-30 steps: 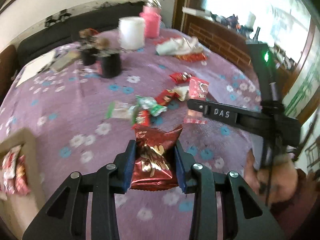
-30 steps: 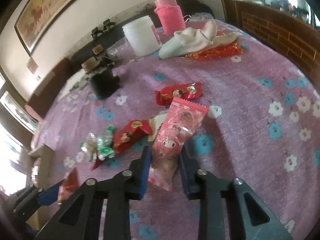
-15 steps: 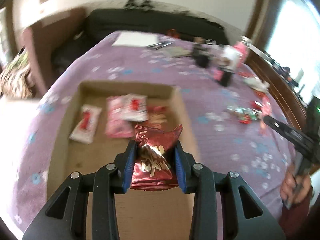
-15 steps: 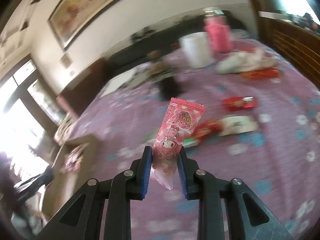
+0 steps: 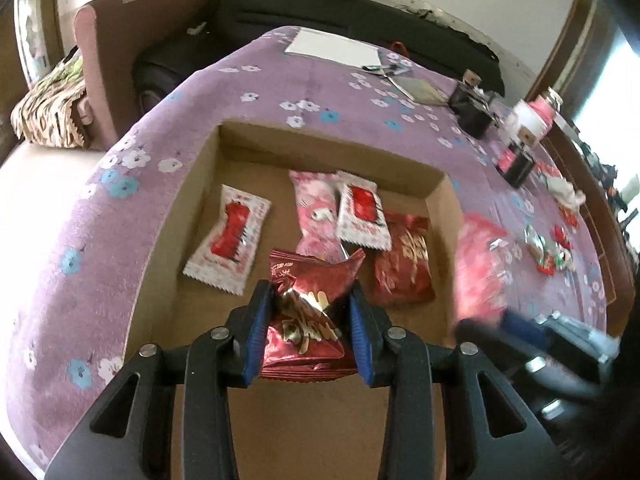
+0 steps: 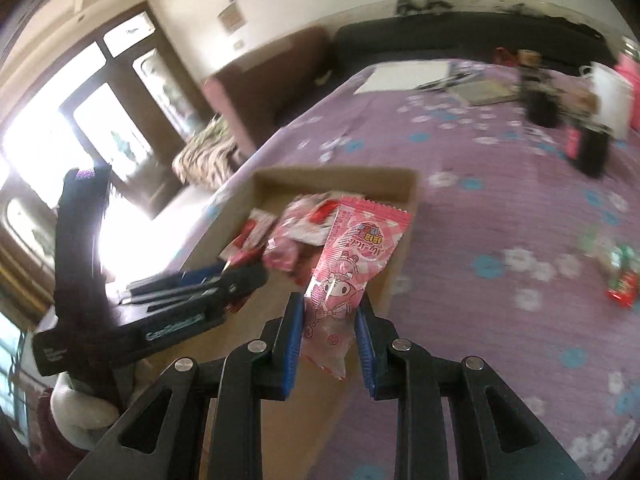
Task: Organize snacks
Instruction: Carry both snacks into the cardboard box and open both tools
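Observation:
My left gripper (image 5: 310, 300) is shut on a dark red snack packet (image 5: 308, 320) and holds it above the near part of a shallow cardboard box (image 5: 236, 136). The box holds several packets: white-and-red ones (image 5: 230, 240), a pink one (image 5: 314, 208) and a dark red one (image 5: 404, 264). My right gripper (image 6: 330, 310) is shut on a pink snack packet (image 6: 352, 256) at the box's right edge (image 6: 408, 216). It shows blurred in the left wrist view (image 5: 478, 264). The left gripper shows in the right wrist view (image 6: 224, 280).
Loose snacks lie on the purple flowered tablecloth at the right (image 5: 548, 248) (image 6: 620, 284). Dark jars (image 5: 474, 110), a white tub (image 6: 610, 92) and papers (image 5: 332, 46) stand at the far side. A sofa (image 5: 360, 12) lies beyond the table edge.
Both grippers have swung left from the loose snack pile to the cardboard box, each carrying its packet. The right gripper now reaches the box's right edge.

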`<state>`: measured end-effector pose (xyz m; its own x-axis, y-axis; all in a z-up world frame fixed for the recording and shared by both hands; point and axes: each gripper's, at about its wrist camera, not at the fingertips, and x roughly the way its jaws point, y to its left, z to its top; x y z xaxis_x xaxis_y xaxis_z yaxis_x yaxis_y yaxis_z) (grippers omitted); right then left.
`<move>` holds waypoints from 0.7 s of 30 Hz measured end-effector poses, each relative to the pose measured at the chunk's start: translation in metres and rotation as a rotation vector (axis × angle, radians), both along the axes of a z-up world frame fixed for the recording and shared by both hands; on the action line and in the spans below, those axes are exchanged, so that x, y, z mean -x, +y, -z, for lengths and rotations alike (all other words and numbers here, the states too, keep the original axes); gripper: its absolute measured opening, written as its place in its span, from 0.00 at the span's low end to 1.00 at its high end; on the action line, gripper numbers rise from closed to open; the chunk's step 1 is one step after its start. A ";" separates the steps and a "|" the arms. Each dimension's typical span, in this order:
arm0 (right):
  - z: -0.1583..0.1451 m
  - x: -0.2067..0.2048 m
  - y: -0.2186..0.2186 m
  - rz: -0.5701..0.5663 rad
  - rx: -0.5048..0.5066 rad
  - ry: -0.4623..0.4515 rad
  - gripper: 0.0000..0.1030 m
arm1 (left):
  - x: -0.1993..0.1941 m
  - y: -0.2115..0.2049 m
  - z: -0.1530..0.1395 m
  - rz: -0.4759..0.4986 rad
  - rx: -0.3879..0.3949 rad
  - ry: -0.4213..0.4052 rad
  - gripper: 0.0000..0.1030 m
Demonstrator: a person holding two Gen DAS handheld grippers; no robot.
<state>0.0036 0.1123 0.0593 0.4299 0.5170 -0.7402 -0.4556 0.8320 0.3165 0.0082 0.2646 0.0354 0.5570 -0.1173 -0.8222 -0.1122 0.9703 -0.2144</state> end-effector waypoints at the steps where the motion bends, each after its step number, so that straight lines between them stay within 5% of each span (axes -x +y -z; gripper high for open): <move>1: 0.003 0.000 0.005 -0.003 0.012 -0.002 0.25 | 0.001 0.005 0.000 -0.005 0.011 0.000 0.35; 7: 0.016 -0.007 0.021 -0.014 0.033 -0.006 0.29 | 0.007 0.022 -0.002 -0.042 0.079 0.001 0.35; 11: 0.001 0.004 0.002 0.005 0.000 -0.061 0.42 | 0.017 0.024 -0.011 -0.066 0.090 -0.032 0.35; 19: -0.016 -0.005 -0.107 0.234 0.043 -0.143 0.46 | 0.037 -0.016 -0.042 0.022 0.071 -0.123 0.35; 21: -0.011 -0.025 -0.152 0.369 0.106 -0.154 0.46 | 0.043 -0.032 -0.050 0.060 0.062 -0.153 0.49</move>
